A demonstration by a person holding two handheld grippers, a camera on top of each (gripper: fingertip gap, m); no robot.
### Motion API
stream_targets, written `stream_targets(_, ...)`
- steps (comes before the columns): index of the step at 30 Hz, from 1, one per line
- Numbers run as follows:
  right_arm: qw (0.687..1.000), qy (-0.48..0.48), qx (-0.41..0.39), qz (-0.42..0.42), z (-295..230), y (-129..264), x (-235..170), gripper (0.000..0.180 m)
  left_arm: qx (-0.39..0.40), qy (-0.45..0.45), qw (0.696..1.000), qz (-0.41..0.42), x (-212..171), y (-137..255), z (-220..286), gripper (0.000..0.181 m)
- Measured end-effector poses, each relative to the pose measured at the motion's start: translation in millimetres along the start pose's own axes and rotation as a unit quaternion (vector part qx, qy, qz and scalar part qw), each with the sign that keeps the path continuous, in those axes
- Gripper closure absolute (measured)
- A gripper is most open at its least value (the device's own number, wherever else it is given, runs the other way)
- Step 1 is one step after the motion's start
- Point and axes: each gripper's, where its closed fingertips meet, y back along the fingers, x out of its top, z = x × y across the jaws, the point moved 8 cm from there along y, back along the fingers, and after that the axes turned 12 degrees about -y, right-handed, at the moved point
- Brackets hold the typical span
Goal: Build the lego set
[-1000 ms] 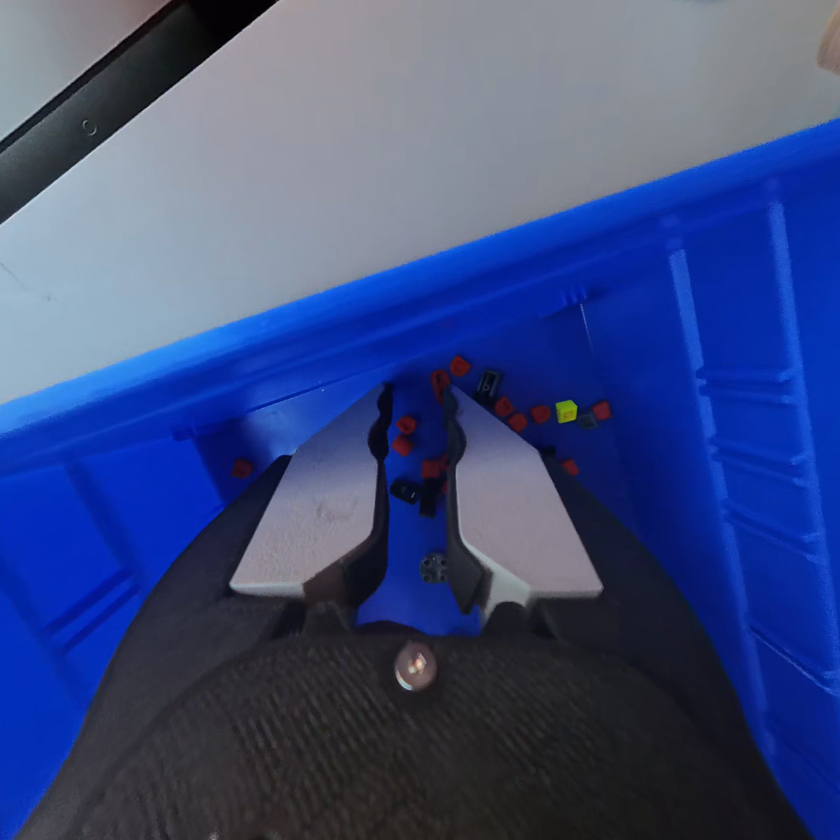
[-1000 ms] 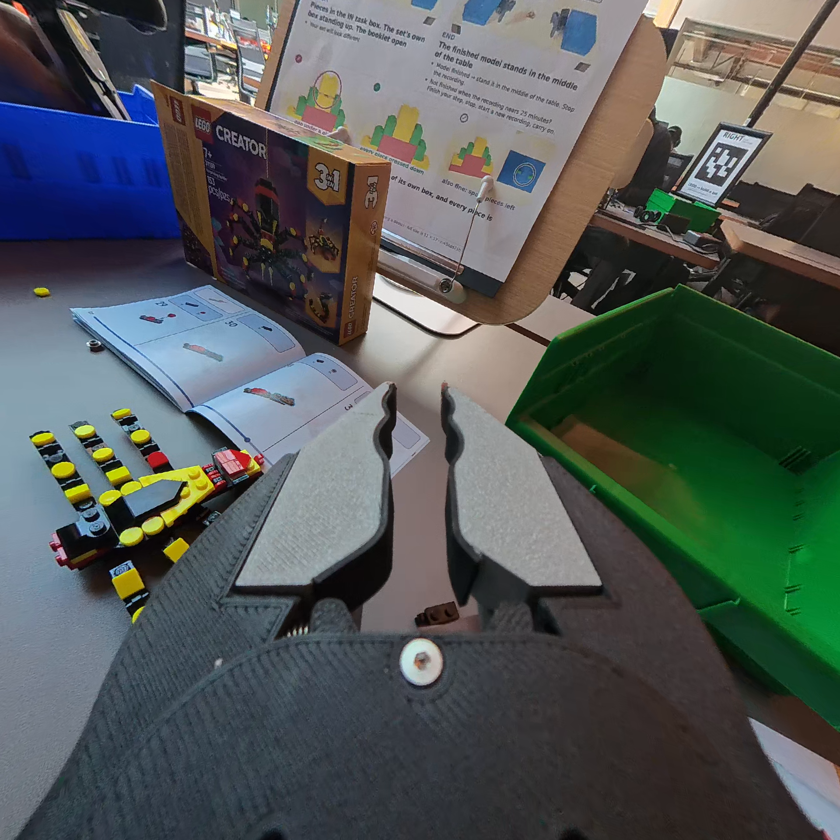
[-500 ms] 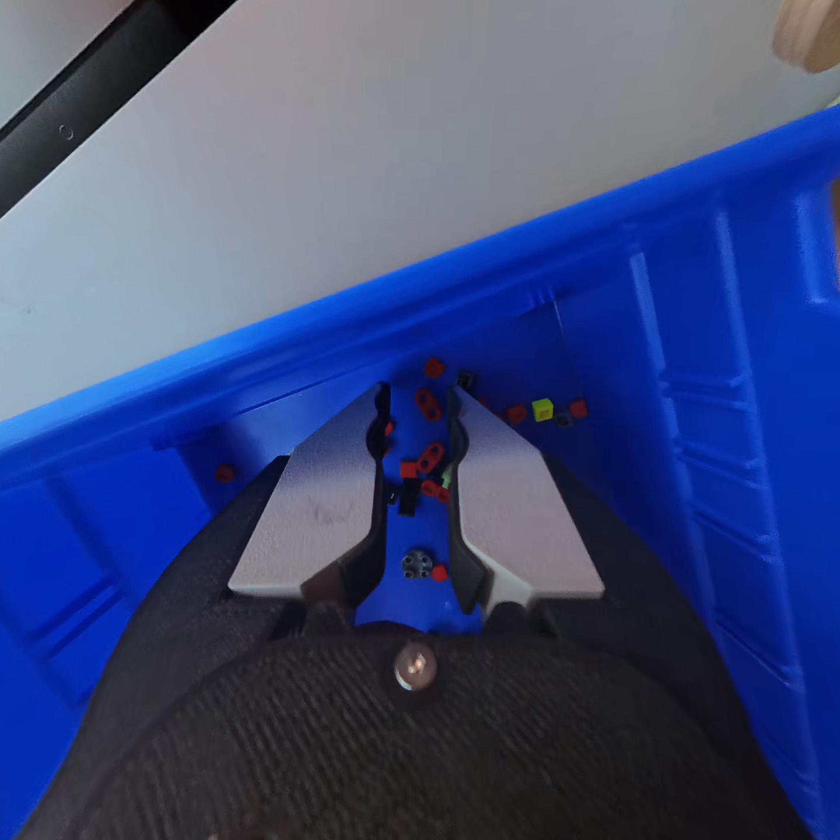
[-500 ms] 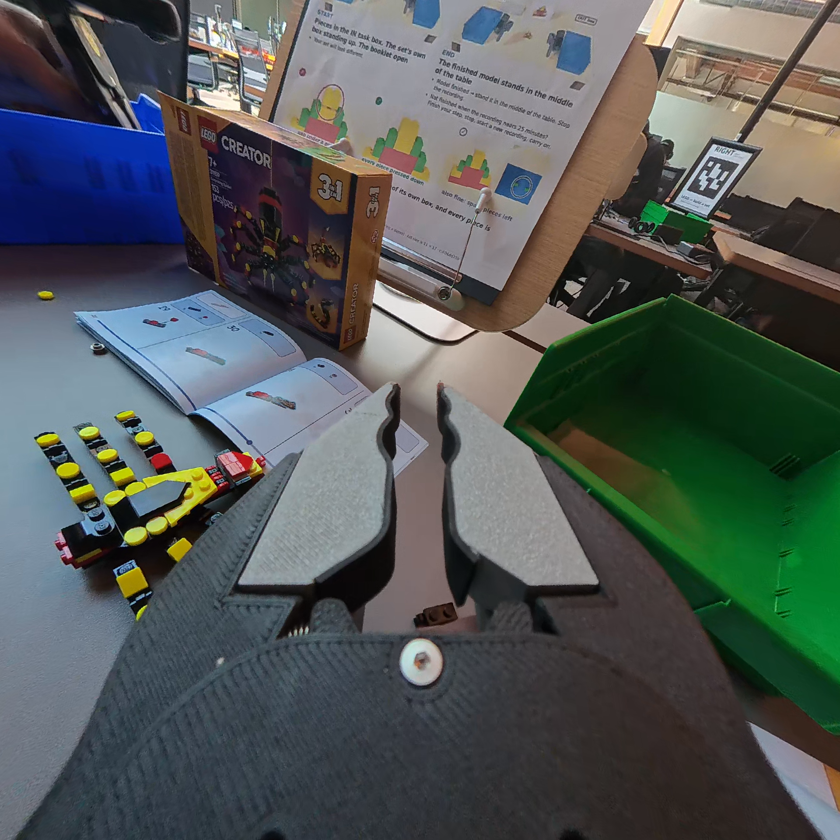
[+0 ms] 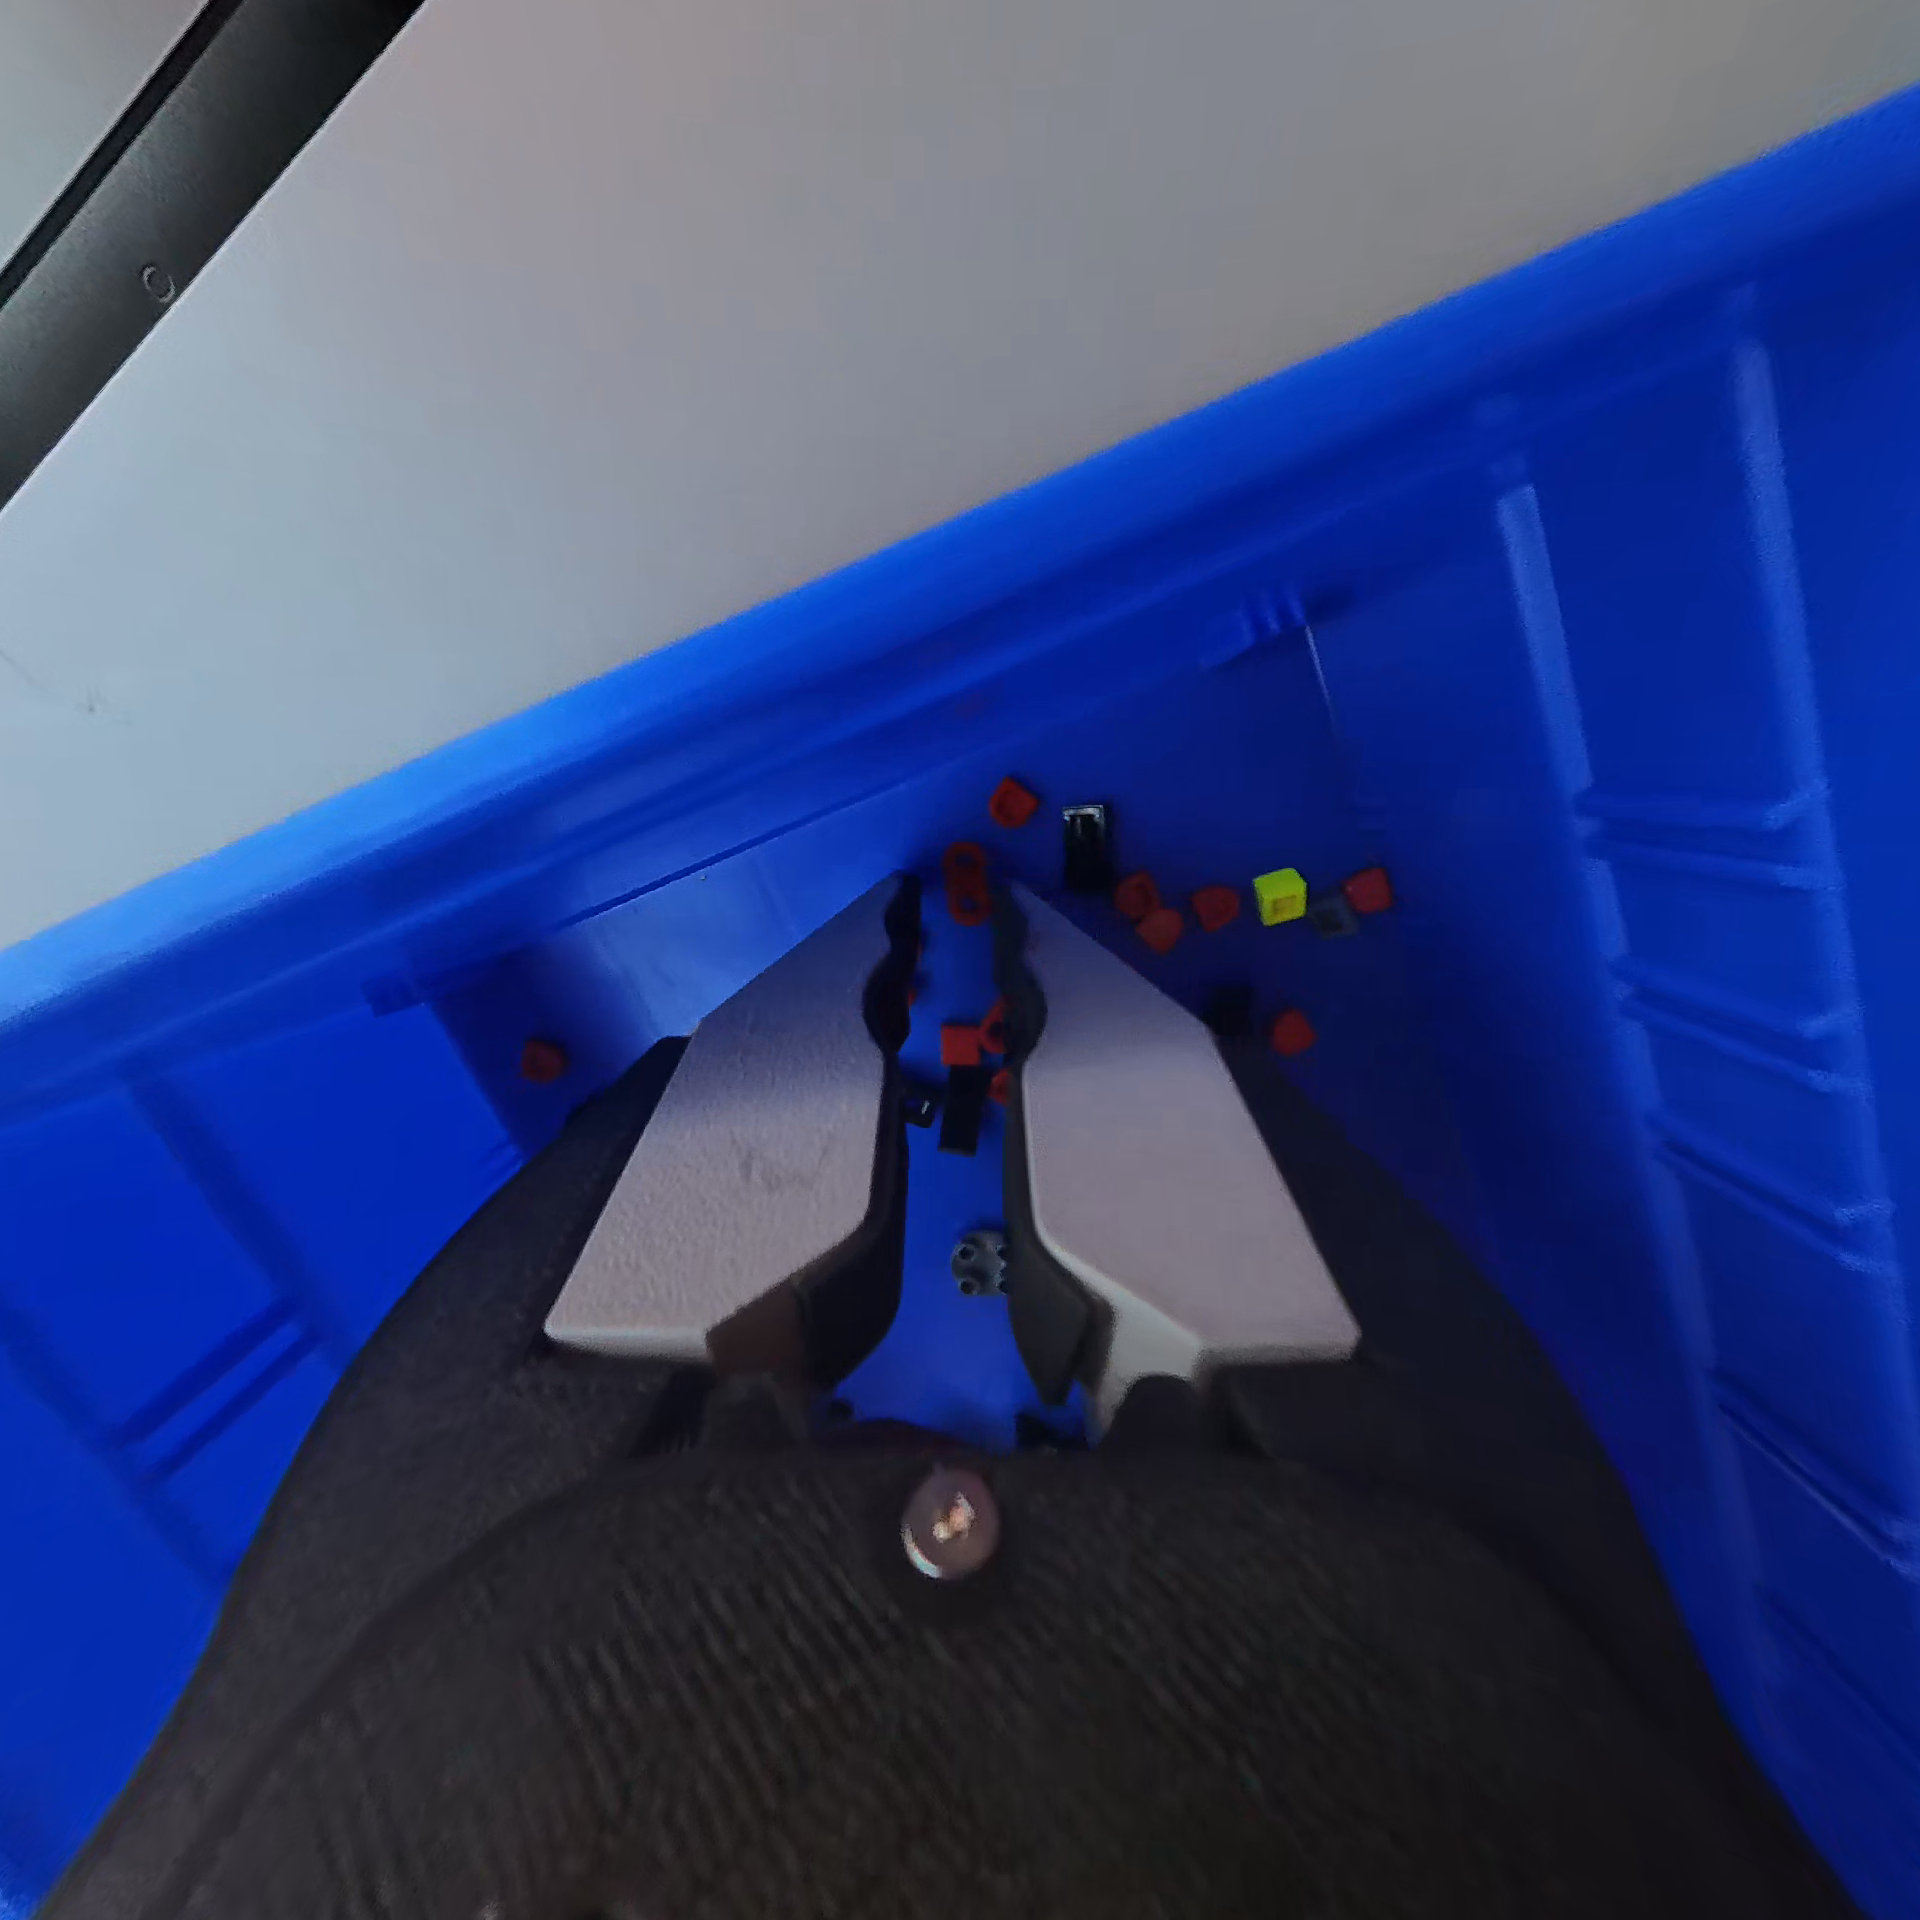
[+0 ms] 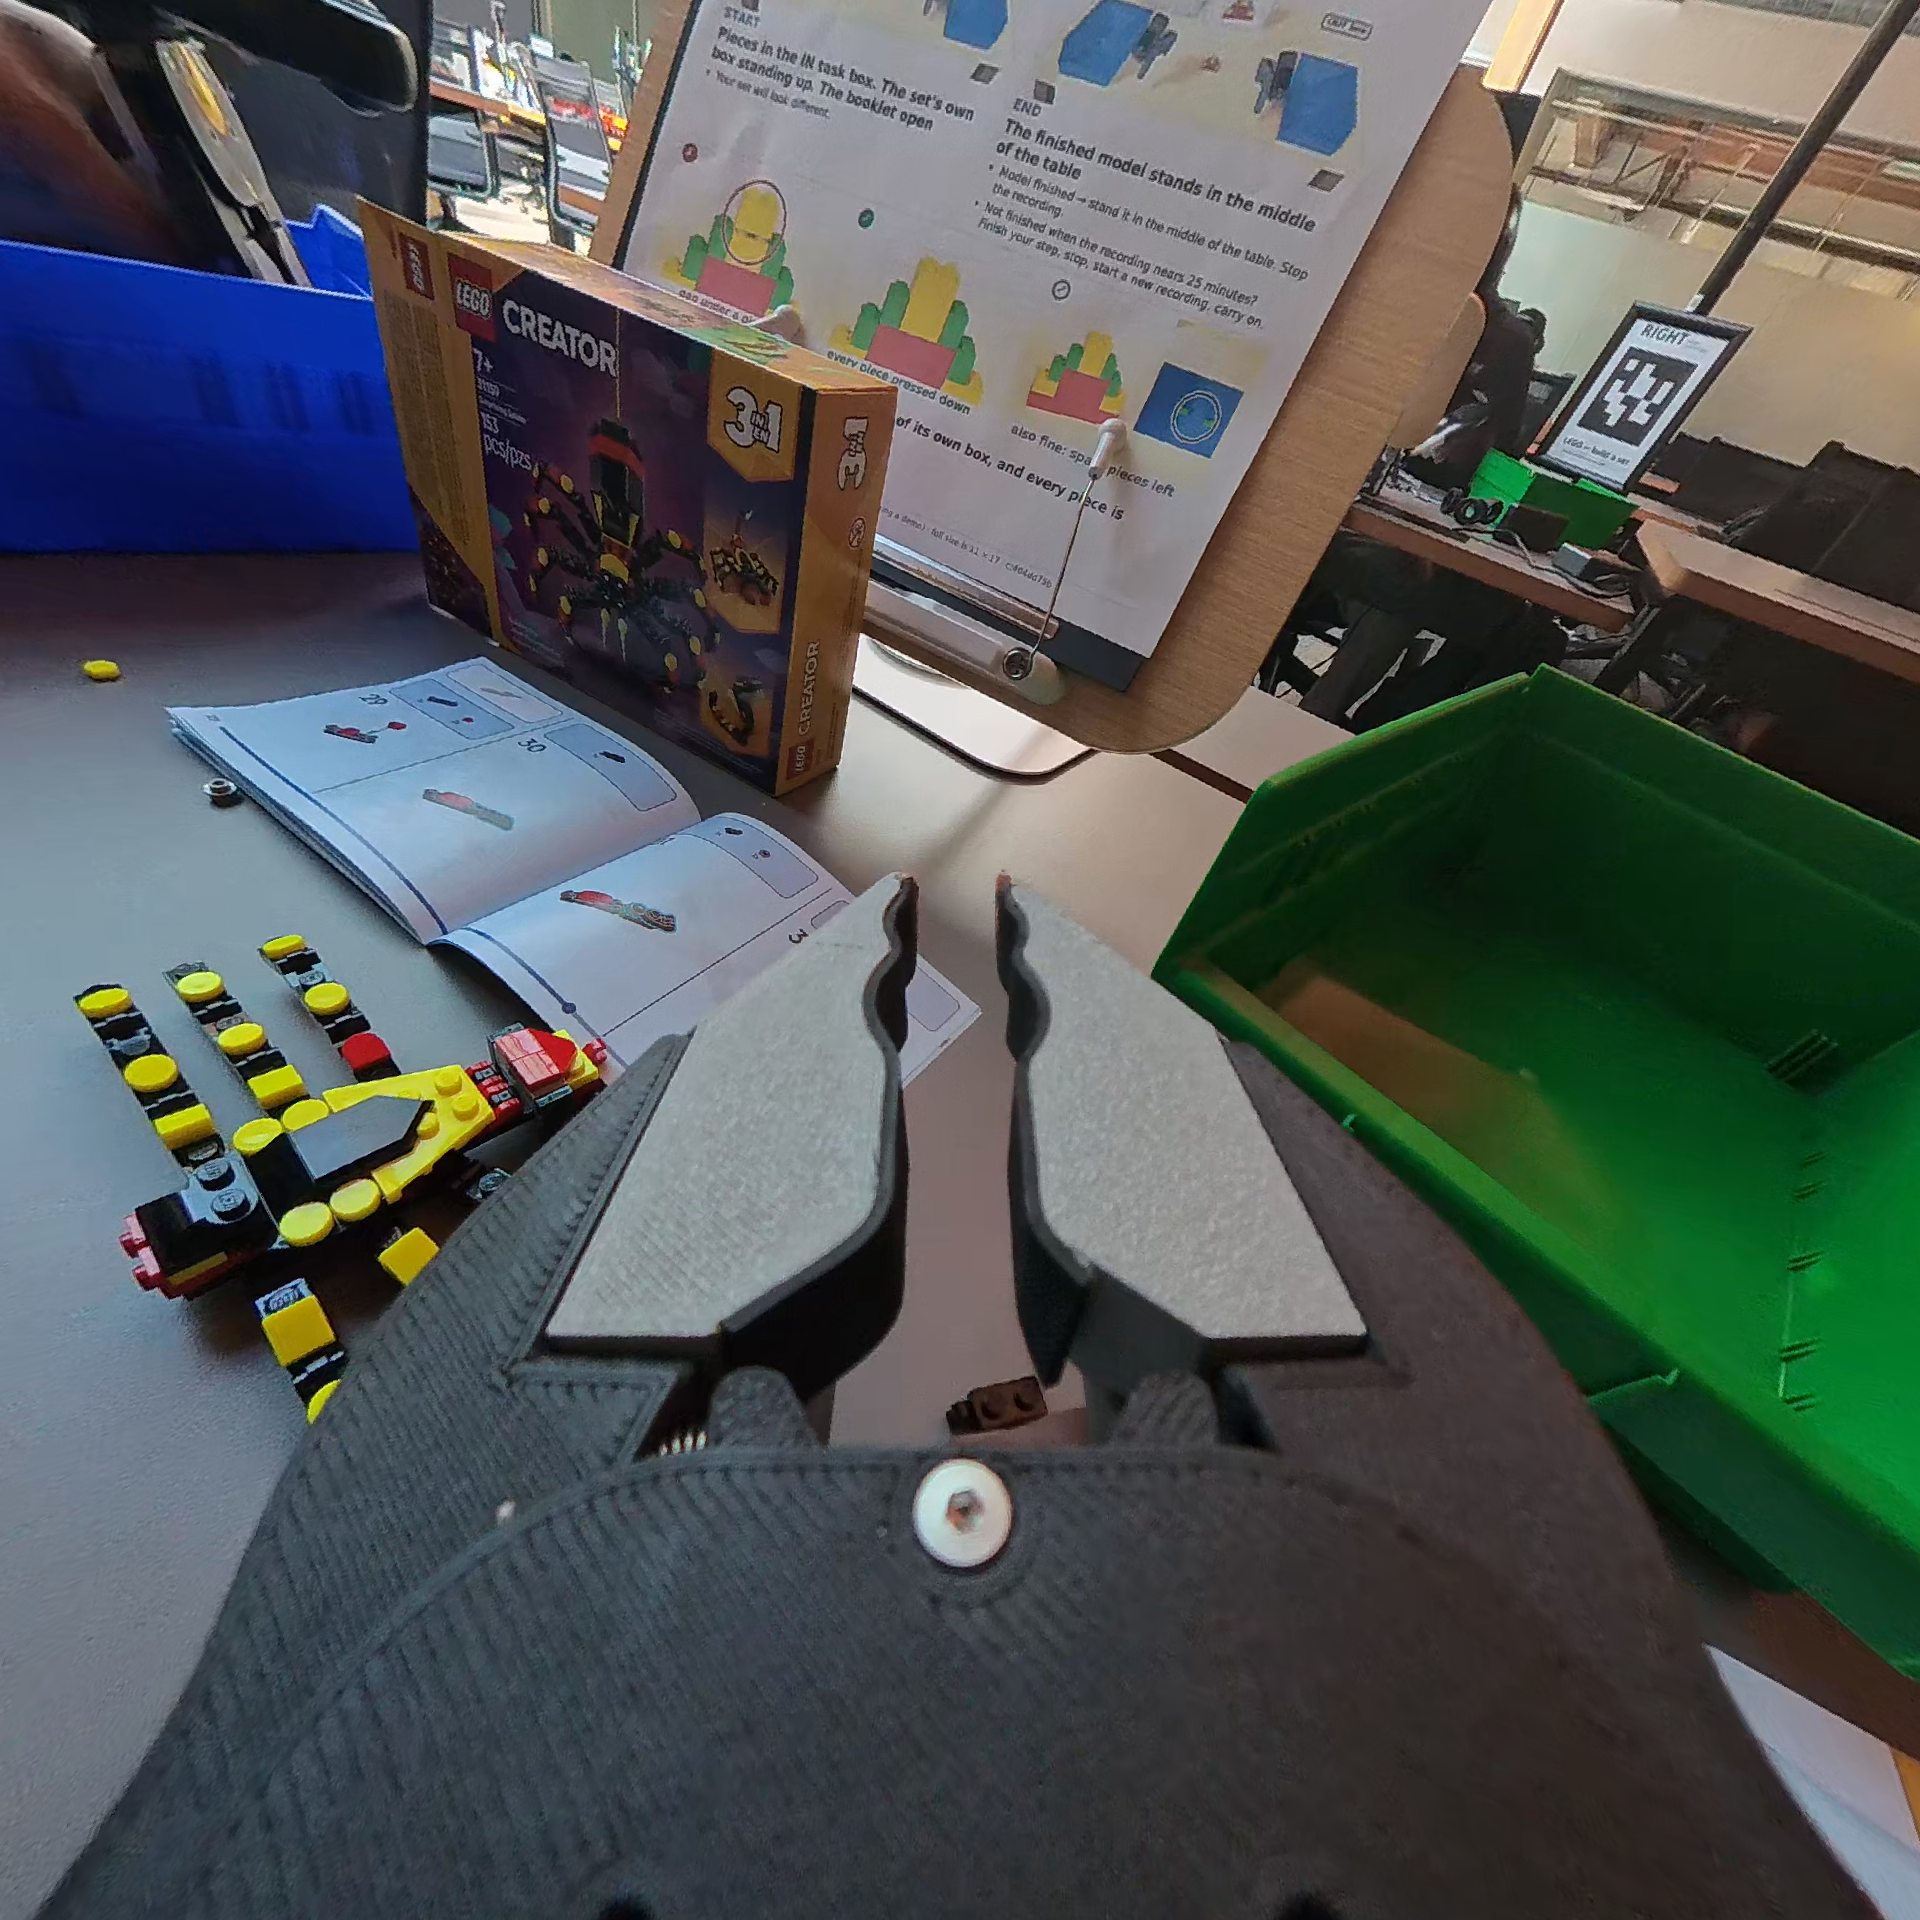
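Observation:
My left gripper is open inside the blue bin, its tips over several small loose pieces on the bin floor. A red two-hole piece lies between the tips. A red square piece, a black piece and a grey round piece show in the gap. A yellow cube lies to the right. My right gripper is open and empty above the table. The half-built black, yellow and red model lies to its left.
The open instruction booklet lies ahead of the right gripper, with the set's box standing behind it. A green bin stands at the right. A stand with a printed sheet is at the back. A small brown piece lies under the right gripper. My hands' fingertips stand some 50 cm from each other. Measured from the fingertips, the yellow cube is 5 cm or so from the left gripper and 40 cm from the right.
The left gripper has shifted slightly over the pieces in the blue bin, now a little farther back than half a second ago. The right gripper has barely moved.

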Motion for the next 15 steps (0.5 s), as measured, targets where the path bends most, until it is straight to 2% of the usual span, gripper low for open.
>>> stream_targets(1,1.000,0.000,0.000,0.000,0,0,0,0.168,0.005,-0.006,1.000,-0.002,0,0,0,0.173)
stream_targets(9,1.000,0.003,-0.002,-0.003,0,0,0,0.168,0.041,-0.022,0.999,0.018,-5,9,0,0.173)
stream_targets(12,1.000,0.005,0.003,-0.001,-1,2,1,0.168,0.076,-0.025,0.995,0.059,-4,34,3,0.174)
stream_targets(15,0.999,0.003,0.039,0.010,-7,5,4,0.167,0.092,-0.052,0.984,0.146,7,82,33,0.174)
